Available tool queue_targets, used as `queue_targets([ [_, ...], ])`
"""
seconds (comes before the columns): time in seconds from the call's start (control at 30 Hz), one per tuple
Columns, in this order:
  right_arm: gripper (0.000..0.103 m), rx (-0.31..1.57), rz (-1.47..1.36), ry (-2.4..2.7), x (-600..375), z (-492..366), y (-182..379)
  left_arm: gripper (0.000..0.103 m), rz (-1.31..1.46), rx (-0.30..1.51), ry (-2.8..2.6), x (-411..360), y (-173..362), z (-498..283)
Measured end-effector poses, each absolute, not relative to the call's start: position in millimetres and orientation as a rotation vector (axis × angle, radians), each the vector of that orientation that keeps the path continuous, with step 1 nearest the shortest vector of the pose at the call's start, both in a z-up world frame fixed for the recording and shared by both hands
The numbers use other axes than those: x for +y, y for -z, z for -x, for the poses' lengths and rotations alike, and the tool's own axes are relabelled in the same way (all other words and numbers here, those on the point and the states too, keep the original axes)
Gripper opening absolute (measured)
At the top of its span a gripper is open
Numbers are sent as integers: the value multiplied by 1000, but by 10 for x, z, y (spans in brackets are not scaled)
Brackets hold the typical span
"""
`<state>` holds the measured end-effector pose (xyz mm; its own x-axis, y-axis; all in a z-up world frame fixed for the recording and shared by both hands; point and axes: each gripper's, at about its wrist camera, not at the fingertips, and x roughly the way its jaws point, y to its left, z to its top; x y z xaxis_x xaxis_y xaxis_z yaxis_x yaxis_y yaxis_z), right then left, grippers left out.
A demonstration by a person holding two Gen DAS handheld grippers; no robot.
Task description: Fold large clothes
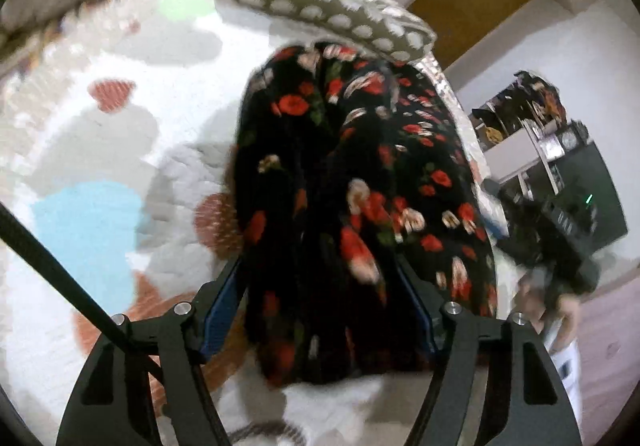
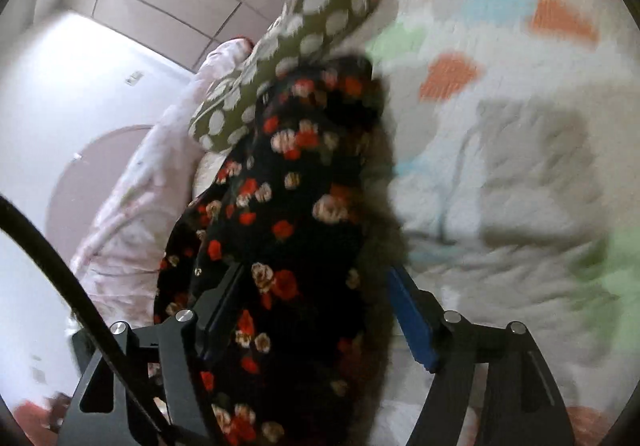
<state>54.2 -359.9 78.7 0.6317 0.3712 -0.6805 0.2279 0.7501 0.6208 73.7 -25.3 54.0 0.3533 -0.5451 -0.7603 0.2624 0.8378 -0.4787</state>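
A black garment with red and cream flowers (image 1: 352,181) lies bunched on a white quilt with coloured patches (image 1: 100,149). In the left wrist view my left gripper (image 1: 320,286) has its jaws wide apart, with the garment bulging between the blue-padded fingers (image 1: 220,318). In the right wrist view the same floral garment (image 2: 288,230) runs up between the fingers of my right gripper (image 2: 316,286), whose jaws also stand apart around the cloth. The fingertips are hidden by fabric. Both views are motion-blurred.
An olive pillow with white dots (image 1: 328,1) lies just beyond the garment, also in the right wrist view (image 2: 288,57). A pale pink cover (image 2: 140,197) is at the bed's edge. Shelves with dark items (image 1: 540,133) stand past the bed.
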Motion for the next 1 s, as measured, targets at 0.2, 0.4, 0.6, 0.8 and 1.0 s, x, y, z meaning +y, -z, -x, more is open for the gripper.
queue_targets([
  [0.2, 54, 769, -534, -86, -3316, -446, -1643, 71, 166, 969, 410, 161, -881, -224],
  [0.4, 12, 858, -429, -178, -2382, -923, -1541, 71, 157, 941, 355, 498, -942, 57],
  [0.6, 5, 1097, -473, -201, -1681, -1443, -618, 71, 166, 926, 307, 827, -921, 207],
  [0.8, 5, 1097, -394, -359, -1175, -1282, -508, 71, 198, 970, 272, 949, -747, 195],
  [1.0, 2, 1094, -491, -367, -1401, -1299, -490, 71, 189, 964, 265, 899, -787, 256],
])
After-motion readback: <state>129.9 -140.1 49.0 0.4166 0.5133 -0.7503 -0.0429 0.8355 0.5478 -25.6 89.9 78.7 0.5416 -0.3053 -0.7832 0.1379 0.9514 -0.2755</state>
